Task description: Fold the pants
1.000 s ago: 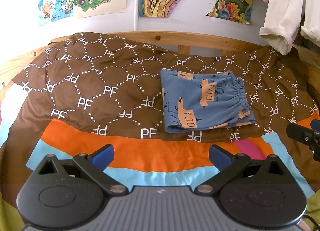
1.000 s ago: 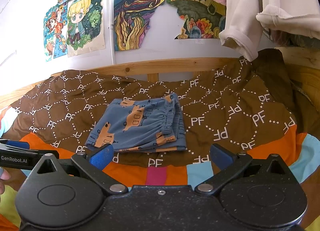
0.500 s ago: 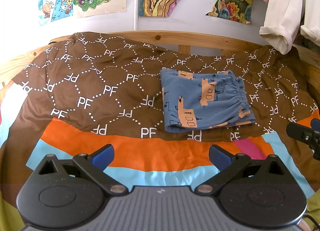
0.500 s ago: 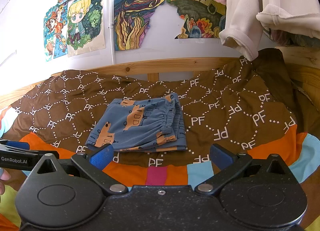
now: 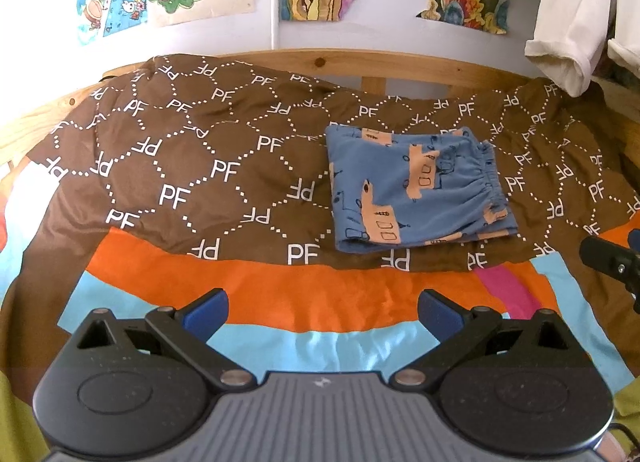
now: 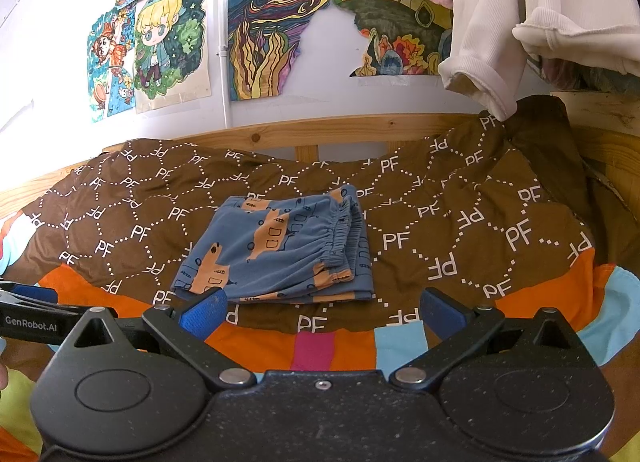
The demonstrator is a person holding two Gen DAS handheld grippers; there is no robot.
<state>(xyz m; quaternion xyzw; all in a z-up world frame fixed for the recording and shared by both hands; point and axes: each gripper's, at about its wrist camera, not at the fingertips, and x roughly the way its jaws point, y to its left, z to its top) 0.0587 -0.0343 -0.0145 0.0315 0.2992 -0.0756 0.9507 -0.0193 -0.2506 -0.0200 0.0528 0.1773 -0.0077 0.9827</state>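
Blue pants (image 5: 416,189) with orange vehicle prints lie folded into a small rectangle on the brown patterned bedcover (image 5: 192,165), elastic waistband to the right. In the right wrist view the folded pants (image 6: 280,250) sit just beyond the fingers. My left gripper (image 5: 322,312) is open over the orange and light-blue stripes, well short of the pants and holding nothing. My right gripper (image 6: 320,312) is open too, empty, hovering near the pants' front edge. The other gripper shows at each view's side edge.
A wooden bed frame (image 5: 400,65) runs along the back below a wall with colourful drawings (image 6: 272,29). White and pink clothes (image 6: 520,17) hang at the upper right. The bedcover's orange, pink and light-blue stripes (image 5: 320,302) lie near me.
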